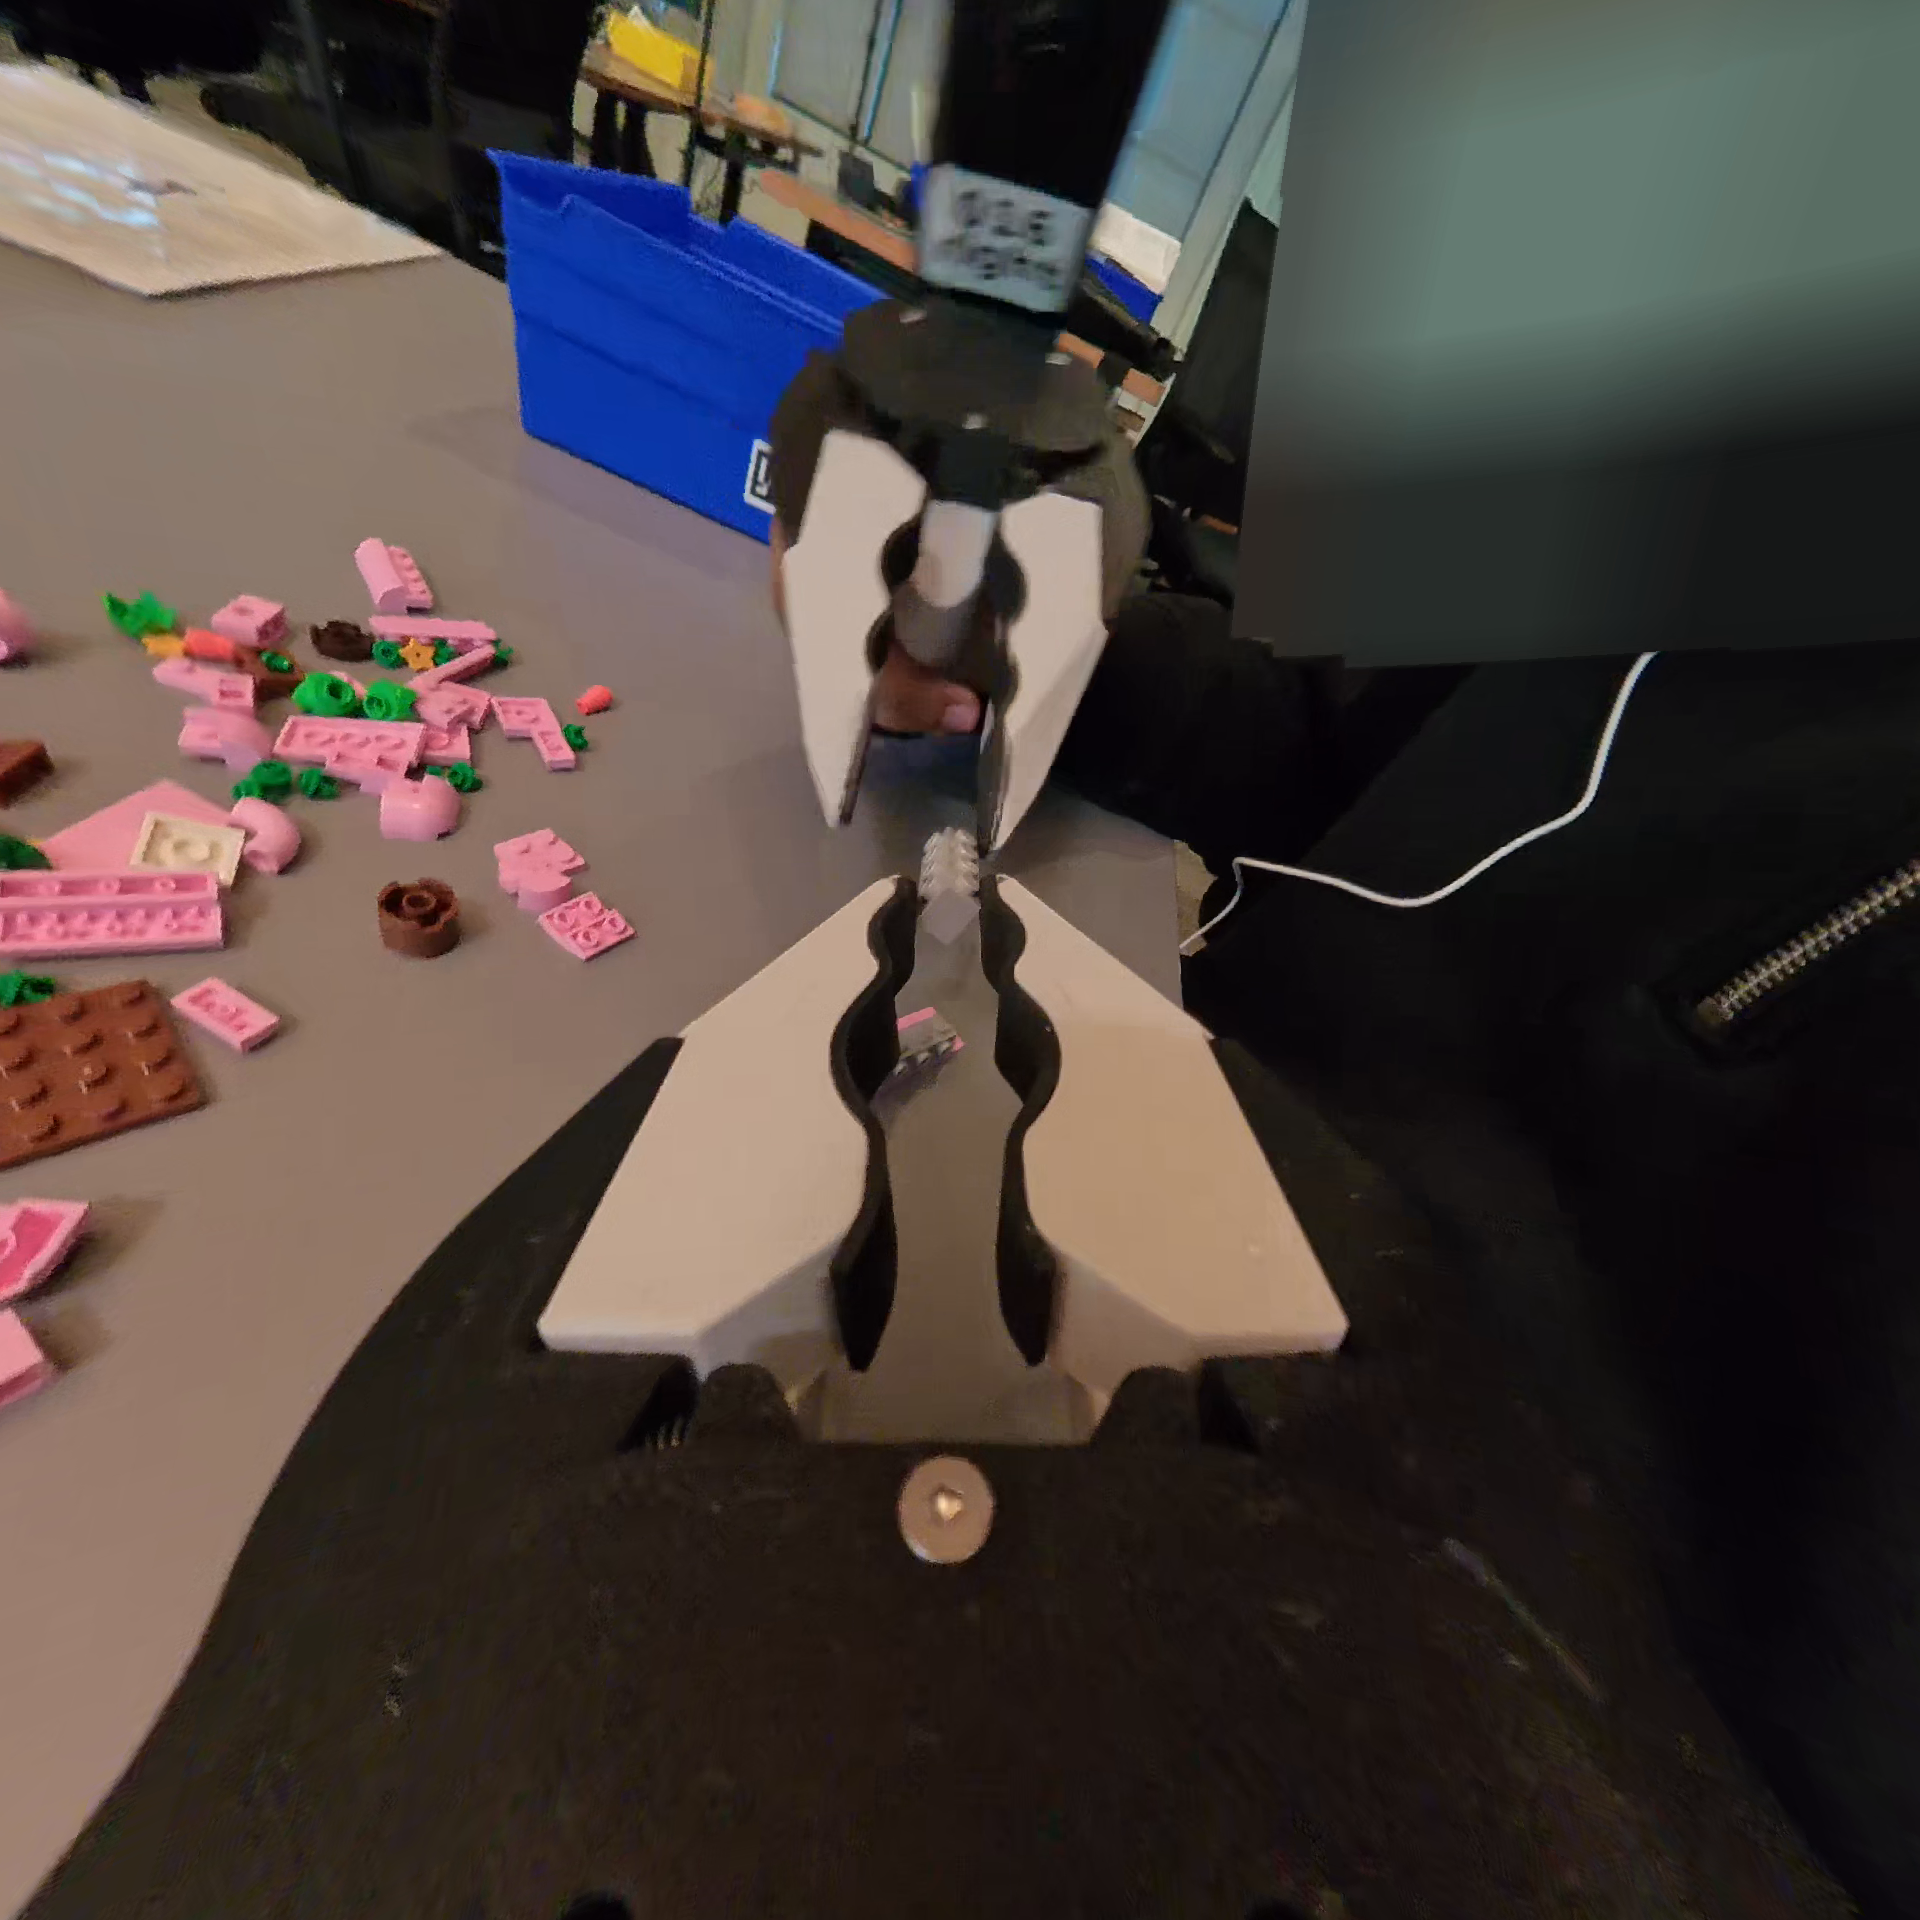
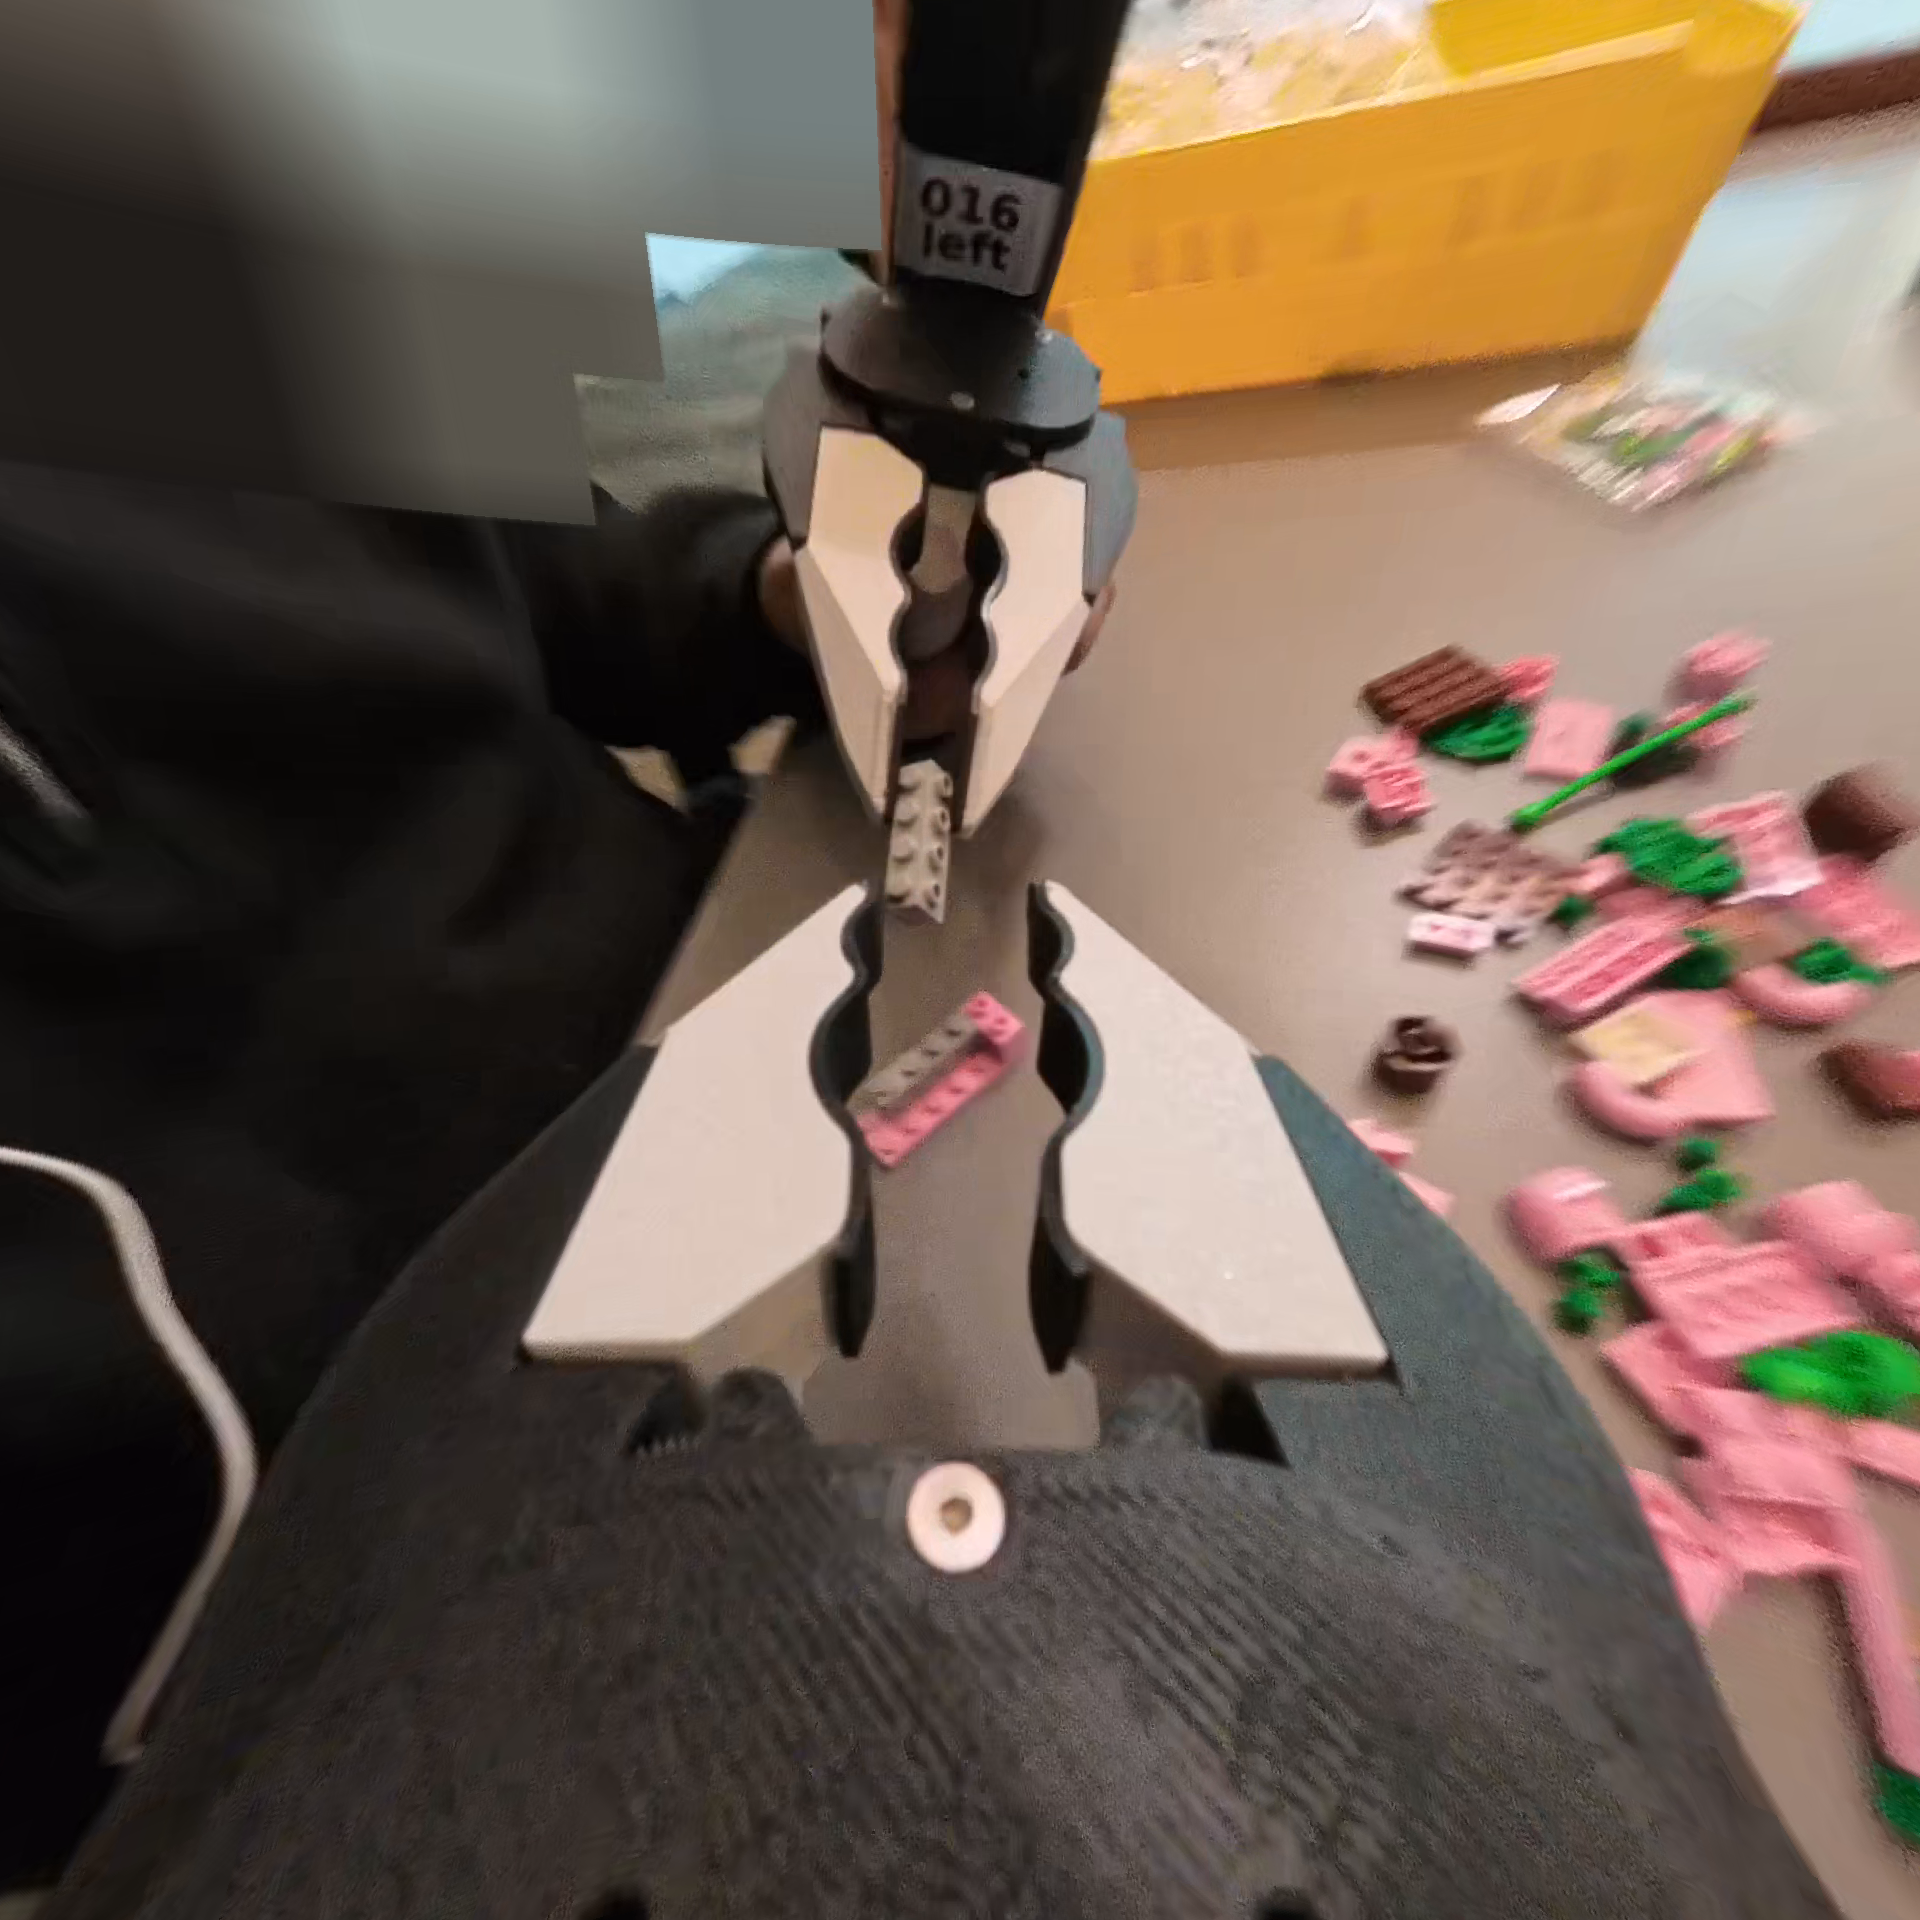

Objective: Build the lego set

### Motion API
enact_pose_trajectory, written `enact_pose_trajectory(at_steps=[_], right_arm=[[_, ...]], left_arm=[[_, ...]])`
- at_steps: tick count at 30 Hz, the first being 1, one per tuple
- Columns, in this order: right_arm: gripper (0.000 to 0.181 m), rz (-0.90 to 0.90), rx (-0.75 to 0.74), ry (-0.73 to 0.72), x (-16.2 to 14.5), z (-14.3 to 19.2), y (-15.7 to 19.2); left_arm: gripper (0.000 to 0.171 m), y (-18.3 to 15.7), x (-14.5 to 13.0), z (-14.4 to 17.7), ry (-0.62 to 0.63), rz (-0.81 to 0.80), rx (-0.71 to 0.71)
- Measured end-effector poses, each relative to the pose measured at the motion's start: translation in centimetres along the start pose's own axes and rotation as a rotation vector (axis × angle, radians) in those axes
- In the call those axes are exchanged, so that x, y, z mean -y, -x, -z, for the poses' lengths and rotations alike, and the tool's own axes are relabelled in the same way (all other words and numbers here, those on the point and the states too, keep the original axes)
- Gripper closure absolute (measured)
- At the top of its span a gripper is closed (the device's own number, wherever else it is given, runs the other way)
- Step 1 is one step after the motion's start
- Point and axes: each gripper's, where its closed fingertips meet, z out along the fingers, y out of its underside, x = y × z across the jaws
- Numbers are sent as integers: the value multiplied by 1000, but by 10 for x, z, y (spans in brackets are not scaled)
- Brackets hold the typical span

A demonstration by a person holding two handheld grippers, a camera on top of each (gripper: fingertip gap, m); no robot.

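Observation:
My left gripper (image 1: 948, 883) is shut on a small light grey studded brick (image 1: 951, 873) and holds it above the grey table. In the right wrist view the left gripper (image 2: 925, 816) comes down from the top with that brick (image 2: 920, 842) sticking out of its tips. My right gripper (image 2: 948, 894) is open and empty, facing the left one tip to tip; the brick's end is close to its left finger. It also shows in the left wrist view (image 1: 920, 826). Below them on the table lies a small pink plate with a grey brick on it (image 2: 940, 1075), also visible in the left wrist view (image 1: 925, 1044).
Loose pink, green and brown pieces (image 1: 364, 707) (image 2: 1662, 935) are spread on the table (image 1: 623, 1039), with a brown studded plate (image 1: 83, 1070) and a brown round piece (image 1: 418, 914). A blue bin (image 1: 644, 343) and a yellow box (image 2: 1403, 208) stand behind. A person in a dark jacket (image 1: 1558, 1039) sits at the table edge. Both grippers' tips are close together, under 4 cm apart. The brown round piece (image 1: 418, 914) lies around 10 cm away from my right fingertips. It turns up in the right wrist view (image 2: 1417, 1037) as well.

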Motion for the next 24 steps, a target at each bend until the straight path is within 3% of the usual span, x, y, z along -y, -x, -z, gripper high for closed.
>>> enact_pose_trajectory(at_steps=[5,11,24], right_arm=[[166,291,-169,70,2,-1,0],[168,240,-119,62,0,-5,5],[165,180,-34,75,-6,-10,13]], left_arm=[[163,5,-3,0,18,53,2],[162,1,-13,-8,97,20,6],[163,0,-10,-6,74,37,-14]])
